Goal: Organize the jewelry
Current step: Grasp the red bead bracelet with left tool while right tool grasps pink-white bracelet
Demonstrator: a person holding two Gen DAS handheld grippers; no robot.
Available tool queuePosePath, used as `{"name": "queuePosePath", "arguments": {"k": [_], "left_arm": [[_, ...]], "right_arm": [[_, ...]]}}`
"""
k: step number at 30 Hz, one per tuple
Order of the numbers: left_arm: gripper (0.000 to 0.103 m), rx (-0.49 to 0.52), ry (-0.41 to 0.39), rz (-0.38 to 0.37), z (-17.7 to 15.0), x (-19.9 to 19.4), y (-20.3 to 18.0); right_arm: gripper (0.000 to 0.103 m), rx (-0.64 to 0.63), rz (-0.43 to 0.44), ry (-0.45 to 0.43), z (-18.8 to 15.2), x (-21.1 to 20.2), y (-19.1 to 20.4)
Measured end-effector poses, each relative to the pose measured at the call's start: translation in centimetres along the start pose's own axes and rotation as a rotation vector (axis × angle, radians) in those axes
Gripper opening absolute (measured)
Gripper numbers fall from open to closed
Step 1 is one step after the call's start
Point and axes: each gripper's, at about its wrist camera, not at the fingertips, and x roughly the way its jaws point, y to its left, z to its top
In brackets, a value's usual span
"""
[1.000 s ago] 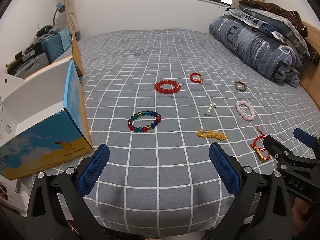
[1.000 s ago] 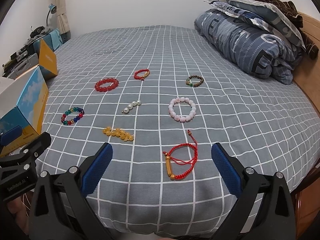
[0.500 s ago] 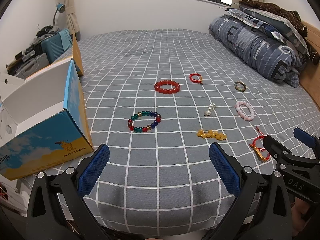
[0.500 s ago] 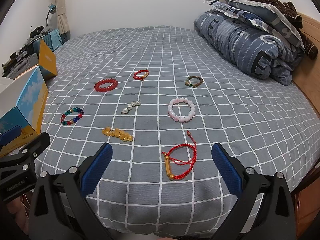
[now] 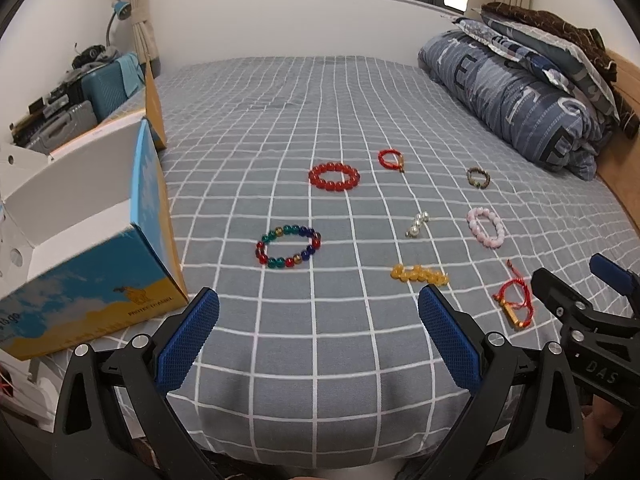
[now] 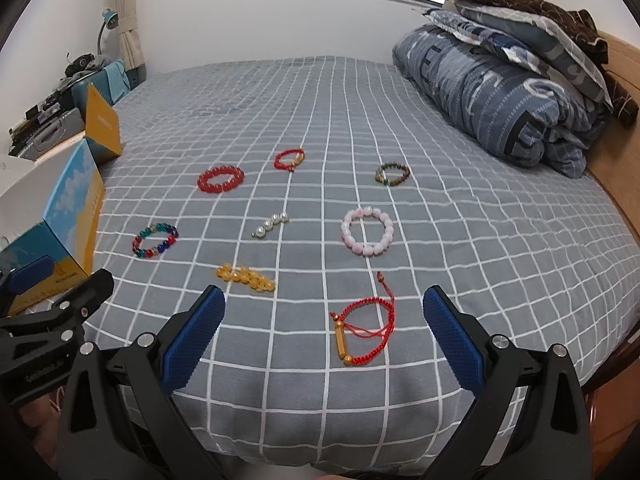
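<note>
Several bracelets lie spread on a grey checked bed sheet [image 5: 320, 120]. In the left wrist view I see a multicoloured bead bracelet [image 5: 289, 246], a red bead bracelet [image 5: 334, 177] and a yellow bead strand [image 5: 419, 274]. The right wrist view shows a red cord bracelet with a gold tube [image 6: 362, 330], a pink bead bracelet [image 6: 367, 231], a pearl strand [image 6: 270, 224], a brown bead bracelet [image 6: 393, 174] and a small red cord bracelet [image 6: 289, 159]. My left gripper [image 5: 318, 330] is open near the bed's front edge. My right gripper [image 6: 324, 330] is open just before the red cord bracelet.
An open blue and yellow cardboard box [image 5: 80, 236] stands on the bed's left side. A folded dark blue quilt [image 5: 516, 96] lies at the right. Suitcases and clutter [image 5: 80, 88] sit beyond the bed on the left. A wooden bed frame [image 6: 616, 140] borders the right.
</note>
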Motion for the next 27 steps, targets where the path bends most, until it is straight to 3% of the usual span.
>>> {"name": "queuePosePath", "arguments": {"k": [5, 11, 17, 21, 27], "left_arm": [[0.097, 0.0, -0.028, 0.027, 2.9, -0.4, 0.1], [0.097, 0.008, -0.028, 0.024, 7.8, 2.2, -0.4], [0.097, 0.03, 0.021, 0.012, 12.7, 8.9, -1.4], [0.097, 0.039, 0.122, 0.002, 15.1, 15.4, -2.2], [0.097, 0.05, 0.234, -0.013, 14.9, 22.5, -2.4]], "right_arm": [[0.095, 0.005, -0.016, -0.009, 2.3, -0.1, -0.6], [0.095, -0.008, -0.044, 0.002, 5.9, 2.4, -1.5], [0.095, -0.018, -0.044, 0.086, 8.7, 8.6, -2.1], [0.095, 0.008, -0.047, 0.151, 9.6, 13.1, -3.1], [0.095, 0.057, -0.042, 0.232, 8.2, 18.0, -4.7]]}}
